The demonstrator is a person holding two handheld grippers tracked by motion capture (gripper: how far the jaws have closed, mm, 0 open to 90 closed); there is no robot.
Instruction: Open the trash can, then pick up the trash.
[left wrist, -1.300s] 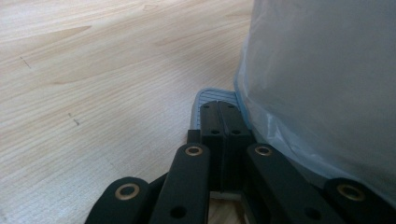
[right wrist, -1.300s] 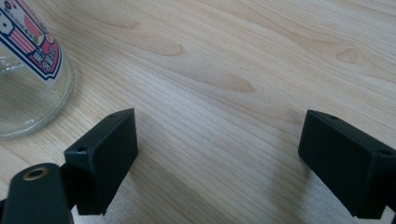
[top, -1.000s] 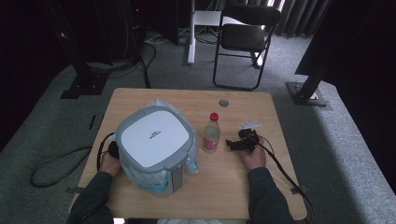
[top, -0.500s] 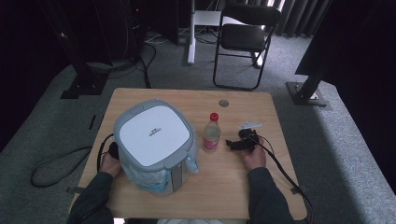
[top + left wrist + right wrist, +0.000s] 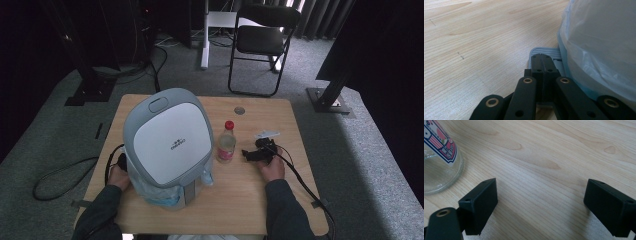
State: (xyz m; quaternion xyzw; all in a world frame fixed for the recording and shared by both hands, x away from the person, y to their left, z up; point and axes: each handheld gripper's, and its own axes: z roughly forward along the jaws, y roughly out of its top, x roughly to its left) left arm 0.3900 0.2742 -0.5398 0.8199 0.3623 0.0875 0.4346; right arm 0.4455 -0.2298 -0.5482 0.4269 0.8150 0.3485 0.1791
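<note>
Hands rest low on a pale wooden bench (image 5: 280, 200) in the high view, both forearms coming in from the bottom edge. The left hand (image 5: 118, 176) lies flat just beside the left wall of a large grey and white lidded bin (image 5: 169, 145), its tongs hidden behind the bin. The right hand (image 5: 272, 167) lies on the bench with the right tongs (image 5: 246, 153) pointing level toward a clear bottle (image 5: 226, 144) with a red cap, near it but apart. The bin stands upright, lid down, with a pale blue plastic liner (image 5: 165, 197) bulging out below the lid; what lies inside it cannot be seen. The bottle stands upright just right of the bin; its contents cannot be told. A folding chair (image 5: 262, 40) stands on the floor beyond the bench.

Left gripper view: the left tongs (image 5: 541, 58) are clenched, jaws pressed flat together with nothing between them. Their tips lie over a small grey ribbed pedal (image 5: 541, 51) at the foot of the bin, and the blue liner (image 5: 599, 45) swells just beside them at the right.

Right gripper view: the right tongs (image 5: 541, 200) are released, jaws set wide apart with bare wood between them. The bottle's clear base (image 5: 439, 175), with a pink and white label, stands at the left, just clear of the near jaw.
</note>
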